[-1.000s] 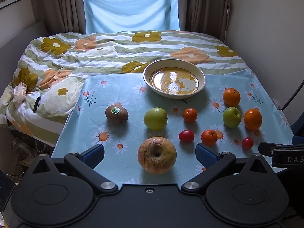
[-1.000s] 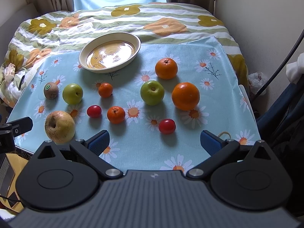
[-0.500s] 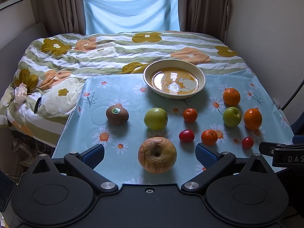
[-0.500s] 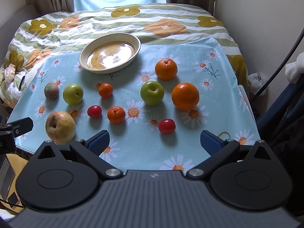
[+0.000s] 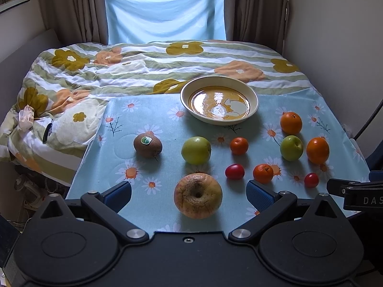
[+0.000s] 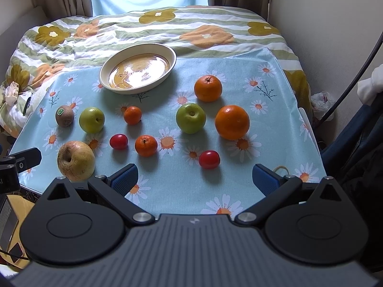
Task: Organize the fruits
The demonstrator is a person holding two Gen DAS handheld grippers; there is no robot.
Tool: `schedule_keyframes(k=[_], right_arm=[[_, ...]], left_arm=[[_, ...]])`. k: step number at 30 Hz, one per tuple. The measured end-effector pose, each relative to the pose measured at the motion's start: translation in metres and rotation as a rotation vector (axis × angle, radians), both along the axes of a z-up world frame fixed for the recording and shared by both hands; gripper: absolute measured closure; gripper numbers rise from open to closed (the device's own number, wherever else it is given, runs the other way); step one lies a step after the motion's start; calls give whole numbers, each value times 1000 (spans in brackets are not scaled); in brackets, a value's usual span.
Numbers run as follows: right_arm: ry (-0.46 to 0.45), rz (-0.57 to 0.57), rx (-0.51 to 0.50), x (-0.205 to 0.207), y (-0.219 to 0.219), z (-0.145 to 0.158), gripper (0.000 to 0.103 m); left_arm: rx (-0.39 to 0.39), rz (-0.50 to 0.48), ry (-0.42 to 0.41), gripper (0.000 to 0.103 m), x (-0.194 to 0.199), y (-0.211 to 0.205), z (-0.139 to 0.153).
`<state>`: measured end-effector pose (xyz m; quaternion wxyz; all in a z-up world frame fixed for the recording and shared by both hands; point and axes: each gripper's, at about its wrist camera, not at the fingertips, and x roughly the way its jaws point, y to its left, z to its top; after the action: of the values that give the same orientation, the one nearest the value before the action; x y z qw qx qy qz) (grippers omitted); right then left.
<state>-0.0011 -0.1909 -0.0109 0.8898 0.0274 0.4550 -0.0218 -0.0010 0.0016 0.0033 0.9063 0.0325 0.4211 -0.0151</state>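
— Had anything shifted in the last second?

— Hardly. Against the earlier views both cameras showed the same layout; the left claw (image 5: pixel 189 192) only drifted a touch and no fruit moved. I judged the sorting had not begun — the bowl (image 5: pixel 254 95) held no fruit at all.

— And the claws?

— Both stood wide apart, gripping nothing. The left one framed the wrinkled yellow apple (image 5: pixel 198 196), which lay just ahead between its blue pads (image 5: pixel 118 195). The right claw (image 6: pixel 195 179) hovered near the front edge of the daisy cloth (image 6: pixel 167 186), with a red cherry tomato (image 6: pixel 209 159) just beyond it.

— Where was the rest of the fruit?

— Spread loose on the cloth laid over the bed. A kiwi (image 5: pixel 148 146) with a sticker on the left, a green apple (image 5: pixel 196 150) beside it, two small mandarins (image 5: pixel 239 146), a second tomato (image 5: pixel 234 171), then another green apple (image 6: pixel 190 118) and two large oranges (image 6: pixel 232 122) to the right. None touched another.

— Anything in the way?

— The route from the yellow apple to the bowl ran over the green apple and a mandarin, so a lift would need to clear them. The striped duvet (image 5: pixel 143 67) underneath looked soft — round fruit might roll if nudged. A dark cable (image 6: pixel 354 71) hung at the right wall, well apart from the fruit.
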Motion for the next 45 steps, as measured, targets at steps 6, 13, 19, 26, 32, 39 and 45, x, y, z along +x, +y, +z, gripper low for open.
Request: schedule_keyframes(k=[6, 13, 19, 26, 32, 39, 45], right_arm=[[0, 0, 0, 0, 0, 0, 0], [-14, -10, 0, -1, -1, 6, 0], [-22, -10, -2, -4, 0, 9, 0], [-47, -8, -13, -9, 6, 12, 0], [-27, -30, -17, -9, 7, 7, 0], [-15, -47, -24, -5, 2, -15, 0], [-10, 7, -31, 1, -9, -40, 0]], left_arm=[[2, -5, -5, 0, 0, -1, 3], [5, -12, -1, 0, 0, 0, 3], [7, -16, -4, 0, 0, 0, 3], [8, -37, -10, 0, -2, 0, 3], [-29, -75, -11, 0, -2, 4, 2], [-13, -102, -24, 2, 0, 6, -23], [11, -50, -55, 1, -1, 3, -47]])
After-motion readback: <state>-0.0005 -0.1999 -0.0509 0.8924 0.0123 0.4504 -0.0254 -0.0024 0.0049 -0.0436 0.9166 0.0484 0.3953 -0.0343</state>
